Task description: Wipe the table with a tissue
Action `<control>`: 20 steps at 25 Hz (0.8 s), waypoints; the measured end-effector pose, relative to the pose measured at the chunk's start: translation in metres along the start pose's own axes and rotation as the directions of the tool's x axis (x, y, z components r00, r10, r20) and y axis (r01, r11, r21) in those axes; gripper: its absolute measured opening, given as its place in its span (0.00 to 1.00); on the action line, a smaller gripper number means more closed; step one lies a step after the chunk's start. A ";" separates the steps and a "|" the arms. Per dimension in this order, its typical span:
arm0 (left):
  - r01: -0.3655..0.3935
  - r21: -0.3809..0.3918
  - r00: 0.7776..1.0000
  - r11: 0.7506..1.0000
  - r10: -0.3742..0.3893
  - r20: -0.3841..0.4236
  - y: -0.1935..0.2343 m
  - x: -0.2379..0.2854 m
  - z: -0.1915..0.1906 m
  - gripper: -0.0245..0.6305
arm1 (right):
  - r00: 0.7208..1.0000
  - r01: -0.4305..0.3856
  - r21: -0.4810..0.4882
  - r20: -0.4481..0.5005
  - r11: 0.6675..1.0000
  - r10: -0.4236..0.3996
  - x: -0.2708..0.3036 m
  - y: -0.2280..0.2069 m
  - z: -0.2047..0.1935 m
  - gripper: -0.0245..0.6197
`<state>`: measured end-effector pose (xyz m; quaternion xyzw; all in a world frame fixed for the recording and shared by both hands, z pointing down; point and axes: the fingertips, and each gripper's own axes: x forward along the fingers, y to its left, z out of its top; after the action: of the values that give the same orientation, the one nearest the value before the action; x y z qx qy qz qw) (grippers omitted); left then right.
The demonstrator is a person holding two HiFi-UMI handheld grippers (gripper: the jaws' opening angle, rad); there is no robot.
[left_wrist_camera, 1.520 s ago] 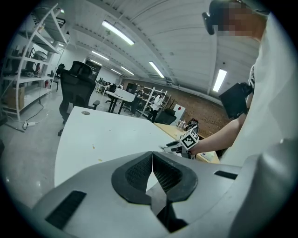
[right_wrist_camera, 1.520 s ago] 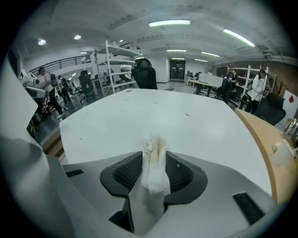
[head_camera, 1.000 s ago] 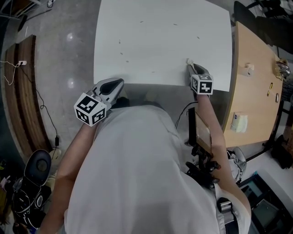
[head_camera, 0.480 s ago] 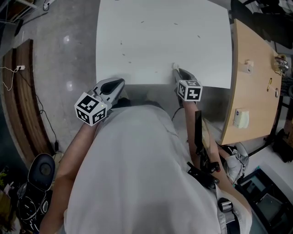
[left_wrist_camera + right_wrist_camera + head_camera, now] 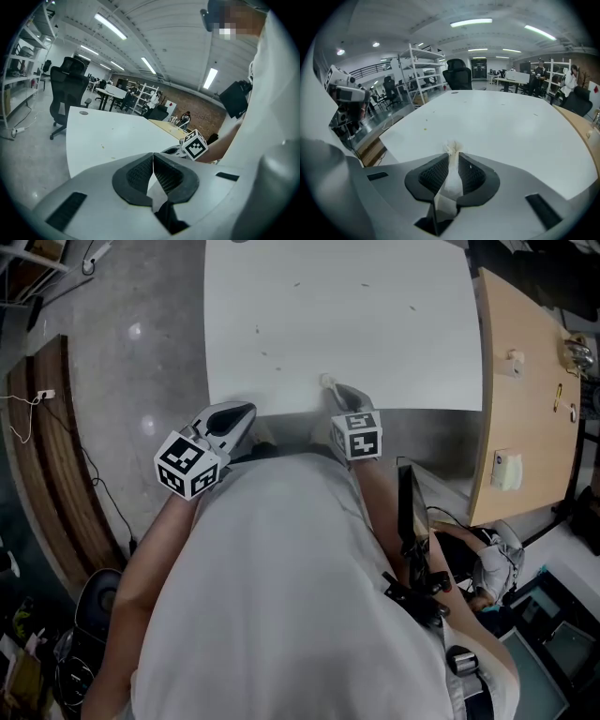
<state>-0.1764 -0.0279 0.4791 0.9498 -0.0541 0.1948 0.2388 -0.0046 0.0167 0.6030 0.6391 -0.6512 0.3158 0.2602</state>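
While the crumpled white tissue (image 5: 327, 382) is clamped in the right gripper (image 5: 335, 390), its tuft sticks out past the fingertips over the white rectangular table (image 5: 375, 324). It lies just inside the near edge, about 6 o'clock on the tabletop in the head view. Whether the tuft presses on the surface cannot be told.

In the right gripper view the jaws stand only a narrow way apart, closed on the tissue (image 5: 452, 150). A strip of it runs back between the ribbed black pads (image 5: 431, 176).

The left gripper (image 5: 246, 410) holds nothing — in the left gripper view its jaws (image 5: 153, 159) meet at the tips, with only a small gap behind them. It sits off the table's near left corner, around 7 o'clock, above the grey floor (image 5: 141, 352) and just beside the person's white shirt (image 5: 281, 596).

Small dark specks (image 5: 263, 343) dot the tabletop from 9 to 1 o'clock. A light wooden desk (image 5: 525, 399) stands along the table's 3 o'clock side.
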 end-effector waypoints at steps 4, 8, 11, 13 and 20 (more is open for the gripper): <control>0.011 0.013 1.000 1.000 -0.011 0.000 0.003 -0.005 -0.001 0.05 | 0.996 -0.086 -0.074 -0.027 0.994 0.084 0.005 0.046 -0.001 0.15; 0.020 0.021 1.000 1.000 -0.020 0.013 0.004 -0.008 0.000 0.05 | 0.979 -0.202 -0.126 -0.048 0.971 0.197 0.009 0.078 0.002 0.15; 0.017 0.025 0.999 1.000 -0.018 0.033 0.005 -0.009 0.003 0.05 | 0.968 -0.249 -0.070 0.019 0.966 0.251 0.006 0.078 0.021 0.15; 0.011 0.025 0.999 1.000 -0.012 0.045 0.007 -0.010 0.005 0.05 | 0.972 -0.229 -0.001 0.058 0.973 0.229 0.003 0.063 0.034 0.15; -0.034 0.001 0.997 0.999 0.034 0.076 0.012 -0.022 0.003 0.05 | 0.953 -0.303 0.106 0.043 0.947 0.300 0.024 0.047 0.053 0.15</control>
<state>-0.1980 -0.0399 0.4729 0.9557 -0.0789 0.1627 0.2322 -0.0488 -0.0392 0.5820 0.5495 -0.7261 0.3792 0.1642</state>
